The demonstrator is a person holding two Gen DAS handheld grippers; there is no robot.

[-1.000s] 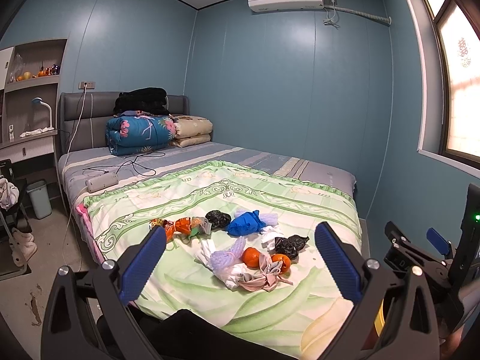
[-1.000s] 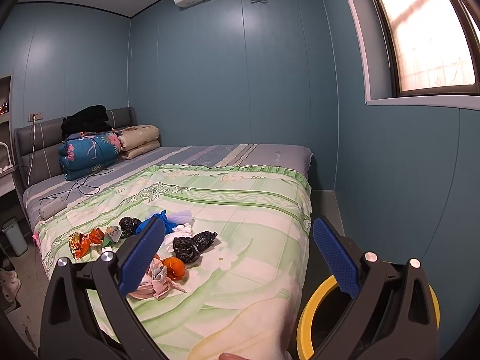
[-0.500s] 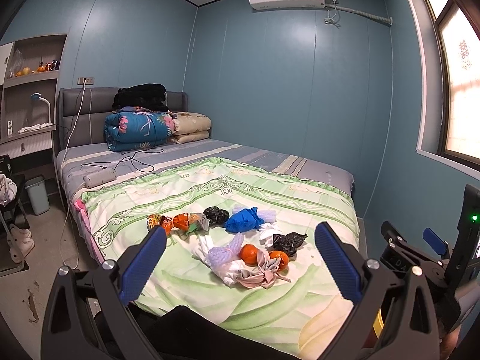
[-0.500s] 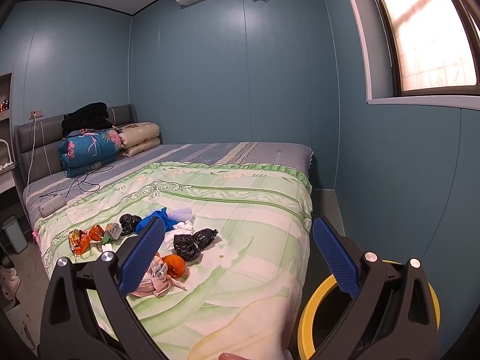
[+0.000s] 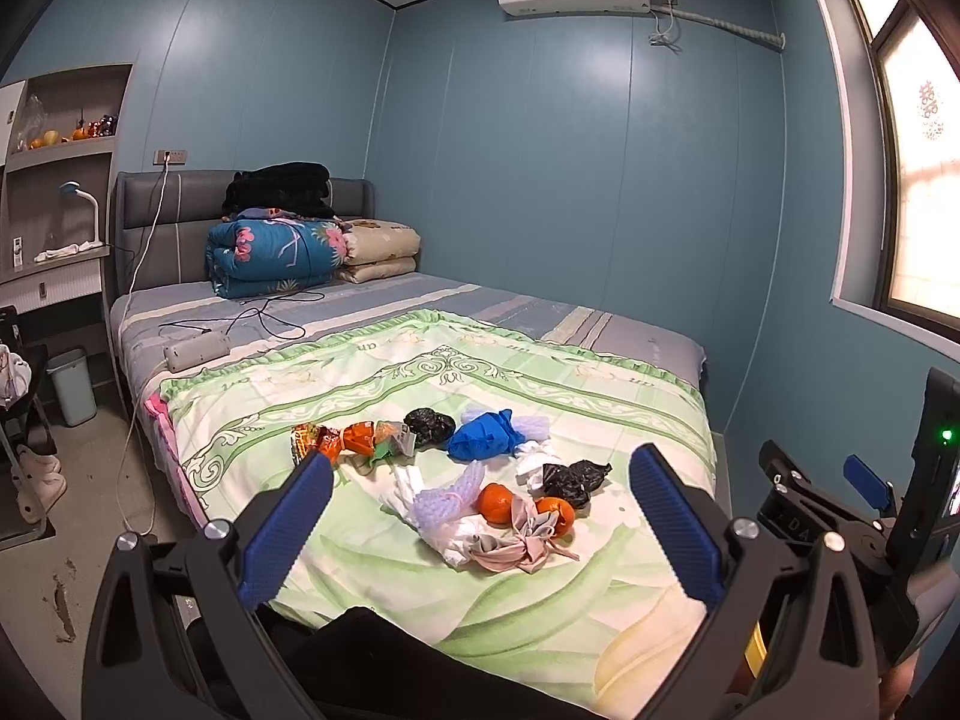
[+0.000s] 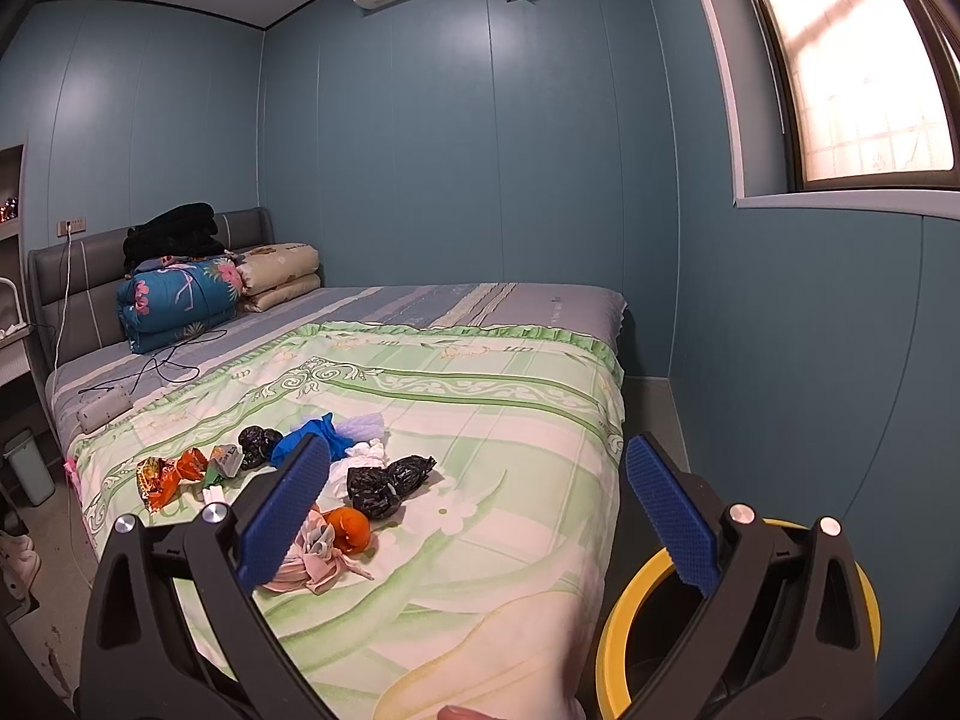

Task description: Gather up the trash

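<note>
Several bits of trash lie on the green floral bedspread [image 5: 540, 396]: orange snack wrappers [image 5: 336, 441], a black bag [image 5: 428, 425], a blue bag [image 5: 486, 437], another black bag [image 5: 573, 479], two oranges [image 5: 497, 503] and a pinkish rag [image 5: 522, 546]. The same pile shows in the right wrist view, with the black bag [image 6: 384, 483] and an orange [image 6: 349, 528]. My left gripper [image 5: 480, 522] is open and empty, short of the pile. My right gripper [image 6: 477, 513] is open and empty too. A yellow-rimmed bin [image 6: 624, 648] stands by the bed's foot, under the right gripper.
Folded quilts [image 5: 276, 258] and black clothes sit at the headboard. A power strip [image 5: 195, 353] with cables lies on the bed. A small pale bin [image 5: 73, 385] and slippers [image 5: 39, 480] are on the floor at left. Blue walls and a window [image 6: 864, 72] close in on the right.
Both views have shifted slightly closer to the bed and pile. Both grippers stay open and nothing on the bed has moved.
</note>
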